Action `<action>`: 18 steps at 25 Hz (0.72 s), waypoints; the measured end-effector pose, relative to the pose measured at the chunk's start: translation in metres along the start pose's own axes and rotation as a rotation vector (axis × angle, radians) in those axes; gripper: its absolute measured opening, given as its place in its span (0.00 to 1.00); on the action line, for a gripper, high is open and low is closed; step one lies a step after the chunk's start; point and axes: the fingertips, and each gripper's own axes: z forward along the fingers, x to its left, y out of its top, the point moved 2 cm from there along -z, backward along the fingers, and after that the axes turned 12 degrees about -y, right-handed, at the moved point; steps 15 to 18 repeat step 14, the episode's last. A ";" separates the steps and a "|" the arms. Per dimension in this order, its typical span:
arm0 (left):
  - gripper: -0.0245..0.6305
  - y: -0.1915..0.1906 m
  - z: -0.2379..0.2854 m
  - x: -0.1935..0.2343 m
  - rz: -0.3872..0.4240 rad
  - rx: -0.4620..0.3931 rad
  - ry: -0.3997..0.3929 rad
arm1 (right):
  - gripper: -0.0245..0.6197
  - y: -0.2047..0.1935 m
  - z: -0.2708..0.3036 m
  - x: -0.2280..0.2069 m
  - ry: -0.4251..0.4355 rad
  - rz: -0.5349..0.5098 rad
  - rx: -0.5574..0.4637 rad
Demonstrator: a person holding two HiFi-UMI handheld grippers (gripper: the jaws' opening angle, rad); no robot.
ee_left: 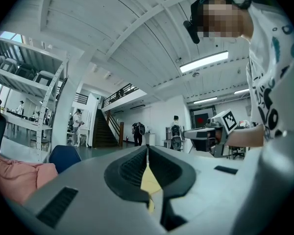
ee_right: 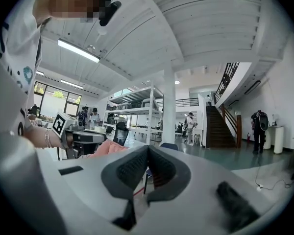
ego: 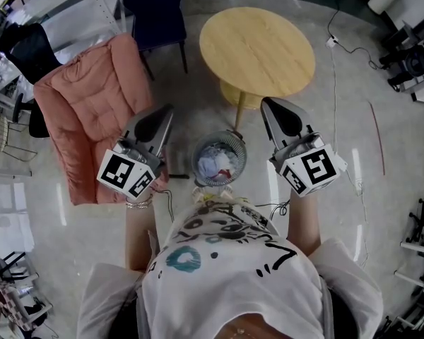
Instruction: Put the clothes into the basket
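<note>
on glossy floor [ego: 343,214]: basket [ego: 196,164] (table [ego: 258,48] beyond)

I wear a white T-shirt [ego: 230,267] printed with black doodles and one teal ring. Thin bangles [ego: 138,203] circle my left wrist. My left gripper [ego: 167,111] and right gripper [ego: 266,104] have pale grey shells and dark, ribbed fingers [ee_left: 130,169]. Each carries a white cube [ego: 127,175] with black square markers.
</note>
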 end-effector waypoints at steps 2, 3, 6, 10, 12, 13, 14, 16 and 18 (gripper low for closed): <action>0.07 0.000 0.001 -0.002 -0.001 0.002 -0.002 | 0.08 0.000 -0.001 0.000 0.001 0.002 0.000; 0.07 0.000 0.001 -0.003 -0.002 0.003 -0.003 | 0.08 0.000 -0.002 0.000 0.001 0.003 0.001; 0.07 -0.001 0.000 -0.006 0.001 0.005 0.007 | 0.08 0.000 -0.005 0.000 0.001 0.006 0.000; 0.07 -0.005 -0.003 -0.006 -0.002 0.006 0.016 | 0.08 -0.001 -0.006 0.001 0.000 0.009 -0.002; 0.07 -0.006 -0.004 -0.008 -0.003 0.006 0.012 | 0.08 -0.002 -0.008 0.002 -0.002 0.012 -0.002; 0.07 -0.006 -0.004 -0.009 -0.003 0.005 0.010 | 0.08 -0.002 -0.010 0.003 -0.004 0.014 -0.004; 0.07 -0.007 -0.004 -0.010 -0.003 0.005 0.009 | 0.08 -0.002 -0.011 0.003 -0.005 0.016 -0.005; 0.07 -0.007 -0.004 -0.010 -0.003 0.005 0.009 | 0.08 -0.002 -0.011 0.003 -0.005 0.016 -0.005; 0.07 -0.007 -0.004 -0.010 -0.003 0.005 0.009 | 0.08 -0.002 -0.011 0.003 -0.005 0.016 -0.005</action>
